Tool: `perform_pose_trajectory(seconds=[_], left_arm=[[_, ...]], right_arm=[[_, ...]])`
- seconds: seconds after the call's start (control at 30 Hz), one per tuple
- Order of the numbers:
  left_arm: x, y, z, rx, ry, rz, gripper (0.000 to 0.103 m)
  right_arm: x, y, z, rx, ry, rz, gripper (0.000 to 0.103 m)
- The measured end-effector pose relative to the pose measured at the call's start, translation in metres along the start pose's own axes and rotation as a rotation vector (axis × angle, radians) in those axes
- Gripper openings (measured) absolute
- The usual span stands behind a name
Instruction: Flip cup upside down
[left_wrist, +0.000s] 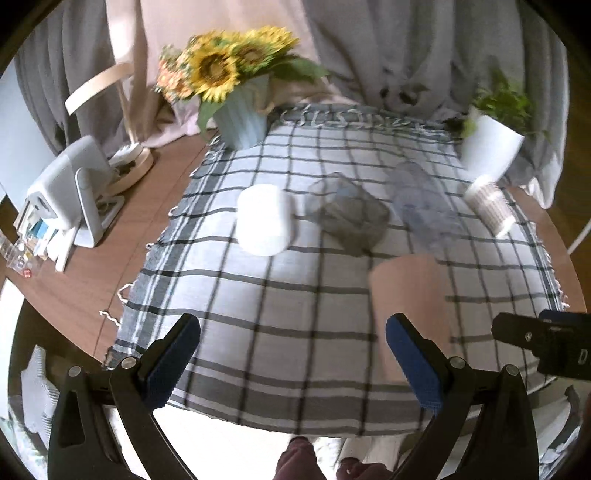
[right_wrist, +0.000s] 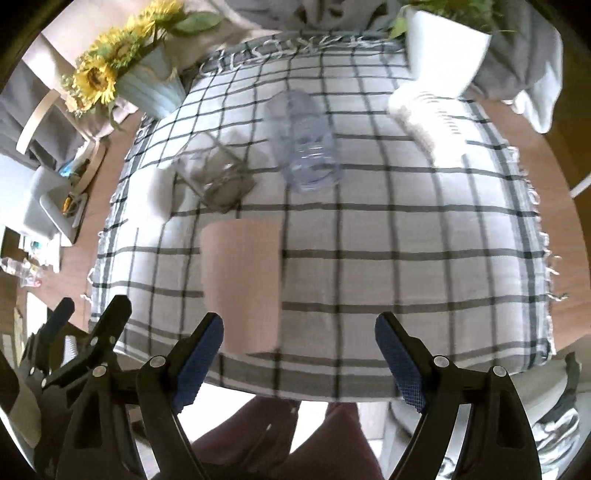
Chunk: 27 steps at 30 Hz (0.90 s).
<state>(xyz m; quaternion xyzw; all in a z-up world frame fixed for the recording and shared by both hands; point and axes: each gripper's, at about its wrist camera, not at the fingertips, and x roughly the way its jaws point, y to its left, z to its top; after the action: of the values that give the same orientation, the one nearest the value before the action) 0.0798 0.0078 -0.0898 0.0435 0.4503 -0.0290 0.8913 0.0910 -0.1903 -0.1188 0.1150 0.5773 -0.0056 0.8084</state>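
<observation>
Your right gripper gapes wide, empty; centre it on the pink cup at lower centre-left, grip mid-body.

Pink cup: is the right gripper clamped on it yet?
No, the right gripper is wide open with nothing between its pads, and the pink cup stands apart on the checked cloth.

This is a lived-in home room. A round wooden table carries a checked, fringed tablecloth, with sunflowers in a pale ribbed pot at the cloth's far left corner and a green plant in a white pot at its far right corner. Grey curtains hang behind, and a pale wooden chair stands past the table's far left edge.
</observation>
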Motion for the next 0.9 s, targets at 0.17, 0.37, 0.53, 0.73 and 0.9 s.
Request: perform_pose_trajectory(seconds=[0.17, 0.37, 0.53, 0.73, 0.9], left_arm=[[-0.004, -0.026, -0.015, 0.004, -0.020, -0.055, 0.103], [0.009, -0.055, -0.031, 0.010, 0.024, -0.089, 0.102], [0.022, -0.071, -0.042, 0.024, 0.039, -0.133, 0.102], [0.040, -0.076, -0.043, 0.024, 0.062, -0.119, 0.099], [0.048, -0.082, -0.043, 0.045, 0.058, -0.083, 0.092]], right_arm=[[-0.005, -0.027, -0.013, -0.001, -0.018, -0.028, 0.084], [0.001, -0.059, -0.027, 0.012, 0.023, -0.043, 0.084], [0.015, -0.082, -0.037, 0.049, 0.064, -0.043, 0.084], [0.019, -0.092, -0.046, 0.069, 0.047, -0.070, 0.084], [0.024, -0.094, -0.047, 0.075, 0.054, -0.052, 0.084]])
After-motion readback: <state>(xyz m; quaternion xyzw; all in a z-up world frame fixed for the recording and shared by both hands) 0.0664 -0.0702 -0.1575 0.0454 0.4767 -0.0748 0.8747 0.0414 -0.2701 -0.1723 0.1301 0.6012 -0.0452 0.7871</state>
